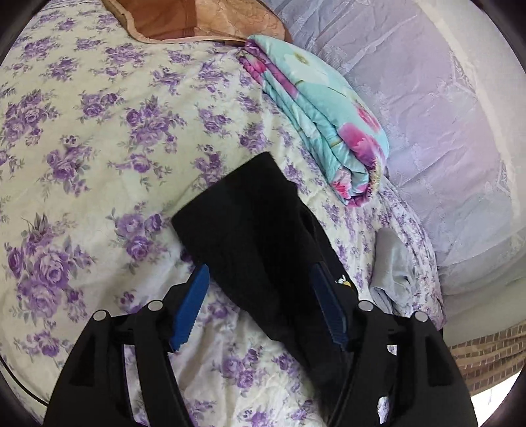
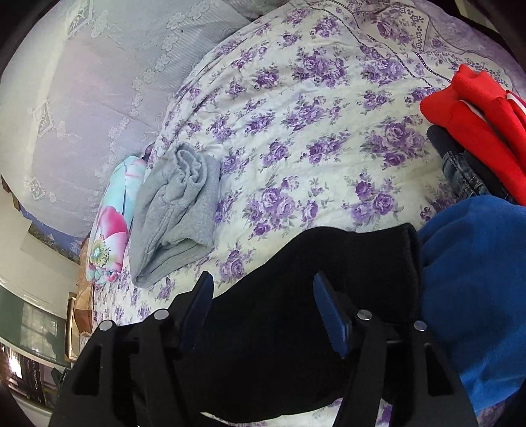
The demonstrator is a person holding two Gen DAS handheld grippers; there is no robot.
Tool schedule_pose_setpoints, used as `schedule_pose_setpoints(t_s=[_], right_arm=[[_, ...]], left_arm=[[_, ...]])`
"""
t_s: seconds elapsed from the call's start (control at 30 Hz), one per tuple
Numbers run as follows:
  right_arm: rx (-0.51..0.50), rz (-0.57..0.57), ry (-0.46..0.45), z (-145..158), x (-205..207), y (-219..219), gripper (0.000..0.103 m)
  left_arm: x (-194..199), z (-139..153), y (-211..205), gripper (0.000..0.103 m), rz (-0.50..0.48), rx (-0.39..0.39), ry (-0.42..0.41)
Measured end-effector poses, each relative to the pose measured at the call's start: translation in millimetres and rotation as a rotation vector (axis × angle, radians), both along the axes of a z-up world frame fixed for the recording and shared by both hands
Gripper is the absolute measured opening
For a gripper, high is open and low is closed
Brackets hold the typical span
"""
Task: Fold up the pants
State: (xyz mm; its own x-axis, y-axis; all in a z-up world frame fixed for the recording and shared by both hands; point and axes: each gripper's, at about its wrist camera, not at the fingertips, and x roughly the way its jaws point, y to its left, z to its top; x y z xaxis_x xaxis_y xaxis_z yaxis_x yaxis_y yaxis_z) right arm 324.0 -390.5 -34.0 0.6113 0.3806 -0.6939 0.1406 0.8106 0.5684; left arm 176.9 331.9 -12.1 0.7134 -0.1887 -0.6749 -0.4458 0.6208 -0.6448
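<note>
The black pants (image 1: pixel 250 226) lie on the purple-flowered bedspread (image 1: pixel 98 131). In the left wrist view one end runs up between the fingers. My left gripper (image 1: pixel 259 279) is open, its blue pads either side of the cloth, the right pad (image 1: pixel 328 308) against the cloth's edge. In the right wrist view the black pants (image 2: pixel 296 295) lie under and between the fingers, with a ribbed end at the right. My right gripper (image 2: pixel 263 282) is open above them, with nothing pinched.
A folded teal and pink quilt (image 1: pixel 325 121) and a folded grey garment (image 2: pixel 177 203) lie near the lilac curtain (image 1: pixel 427 98). A pile of red (image 2: pixel 476 121), denim (image 2: pixel 460 174) and blue (image 2: pixel 476 279) clothes sits at the right. A brown pillow (image 1: pixel 171 19) lies at the top.
</note>
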Motion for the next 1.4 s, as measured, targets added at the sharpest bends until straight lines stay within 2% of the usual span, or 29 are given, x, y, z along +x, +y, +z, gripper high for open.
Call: schedule_pose_setpoints(t_s=[0.07,0.13,0.2,0.3,0.37,0.4,0.43,0.47,0.53,0.63,0.73,0.83,0.9,0.93,1.0,1.1,1.27,1.4], right_arm=[[-0.003,0.019,-0.009,3.7,-7.9,6.7,0.068],[-0.001,0.035,-0.011,5.9,-18.1,12.2,0.068],[0.013,0.043,-0.013,6.6,-30.2,15.4,0.068],[0.034,0.053,-0.013,5.8,-51.4,18.6,0.068],[0.041,0.062,-0.008,3.6,-65.6,20.4,0.068],[0.037,0.069,-0.009,3.0,-73.8,21.9,0.068],[0.031,0.075,-0.012,2.8,-80.9,23.1,0.068],[0.029,0.078,-0.019,3.0,-87.8,23.8,0.068],[0.034,0.079,-0.039,4.4,-103.2,23.6,0.068],[0.051,0.079,-0.068,8.8,-124.9,22.2,0.068],[0.057,0.099,-0.089,14.3,-145.6,25.3,0.068],[0.066,0.129,-0.107,15.0,-165.9,29.6,0.068],[0.087,0.144,-0.101,10.9,-177.2,31.1,0.068],[0.097,0.150,-0.095,8.3,-181.4,30.8,0.068],[0.115,0.156,-0.079,3.4,-192.0,29.5,0.068],[0.143,0.148,-0.058,-2.3,-220.5,21.6,0.068],[0.169,0.067,-0.012,-22.1,-280.4,2.2,0.068],[0.286,0.005,0.058,-54.0,-310.6,-9.3,0.068]], left_arm=[[3.5,13.4,-14.0,0.065,-0.021,0.053,-0.020],[17.3,22.5,-27.6,0.071,-0.063,0.083,-0.016],[36.0,21.0,-38.7,0.071,-0.086,0.108,0.033],[59.6,9.7,-49.4,0.071,-0.065,0.239,0.161],[69.1,2.7,-49.6,0.069,-0.063,0.263,0.176],[73.4,-0.9,-48.9,0.057,-0.079,0.261,0.174],[75.0,-4.5,-48.4,0.029,-0.094,0.261,0.175],[75.2,-9.8,-46.5,0.018,-0.114,0.245,0.182],[62.0,-14.0,-41.4,0.011,-0.104,0.209,0.161],[8.2,-10.5,-34.9,0.010,-0.094,0.181,0.083],[-63.5,-15.3,-25.2,0.010,-0.053,0.086,0.025],[-134.3,-43.3,-15.4,0.010,0.028,-0.010,0.013],[-156.8,-73.6,-12.1,0.012,0.047,-0.075,0.030],[-164.8,-81.6,-9.1,0.012,0.055,-0.117,-0.023],[-166.0,-79.3,-9.3,0.013,0.064,-0.123,-0.050],[-155.6,-60.0,-16.6,0.014,0.051,-0.037,-0.046],[-145.6,-62.6,-12.6,0.016,0.056,-0.031,-0.026],[-145.2,-64.6,-12.1,0.017,0.058,-0.017,-0.020]])
